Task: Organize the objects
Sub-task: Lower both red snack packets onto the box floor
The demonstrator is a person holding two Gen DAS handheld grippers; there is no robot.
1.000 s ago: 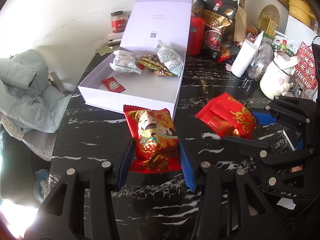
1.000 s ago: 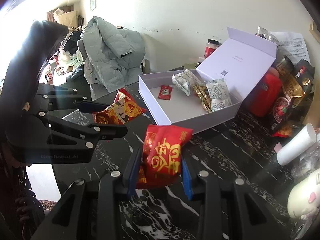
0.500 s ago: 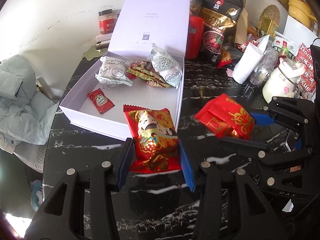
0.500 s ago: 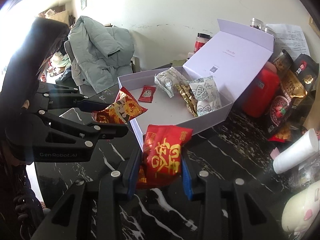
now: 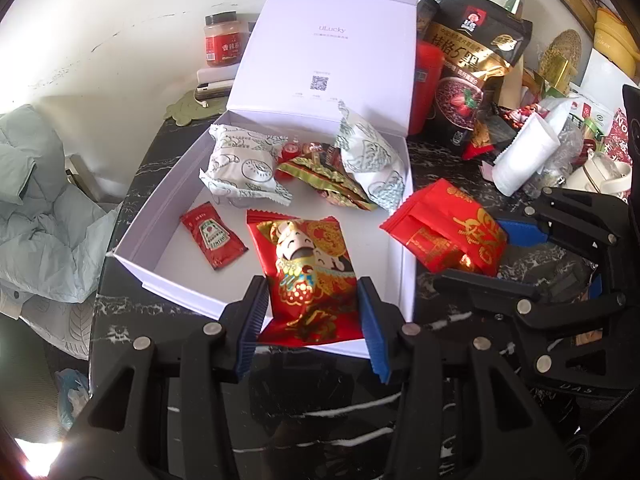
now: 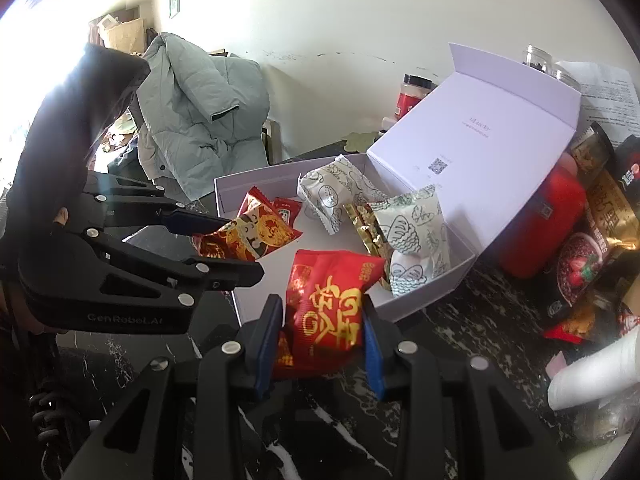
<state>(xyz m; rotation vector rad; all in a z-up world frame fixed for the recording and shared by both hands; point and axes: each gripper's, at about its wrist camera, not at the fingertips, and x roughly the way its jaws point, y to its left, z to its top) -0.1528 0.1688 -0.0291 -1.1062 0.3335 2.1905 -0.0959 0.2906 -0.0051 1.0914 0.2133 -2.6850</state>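
Observation:
My left gripper (image 5: 310,312) is shut on a red snack packet with a cartoon figure (image 5: 308,268) and holds it over the near end of the open white gift box (image 5: 160,220). My right gripper (image 6: 320,340) is shut on a red packet with gold characters (image 6: 332,308), held above the box's near right wall. The same packet shows in the left wrist view (image 5: 448,232), and the left gripper with its packet shows in the right wrist view (image 6: 248,236). Inside the box lie two white patterned packets (image 5: 244,164), gold-wrapped sweets (image 5: 328,180) and a small ketchup sachet (image 5: 212,236).
The box stands on a black marble table (image 5: 280,408) with its lid (image 5: 332,52) up against the wall. To the right are a red canister (image 5: 428,88), a dark cereal bag (image 5: 472,68), a white cup on its side (image 5: 524,152) and clutter. A grey-green jacket (image 6: 200,108) hangs at the left.
Both grippers have moved forward toward the box with their packets. The left packet now hangs over the box interior; the right packet has reached the box's right wall.

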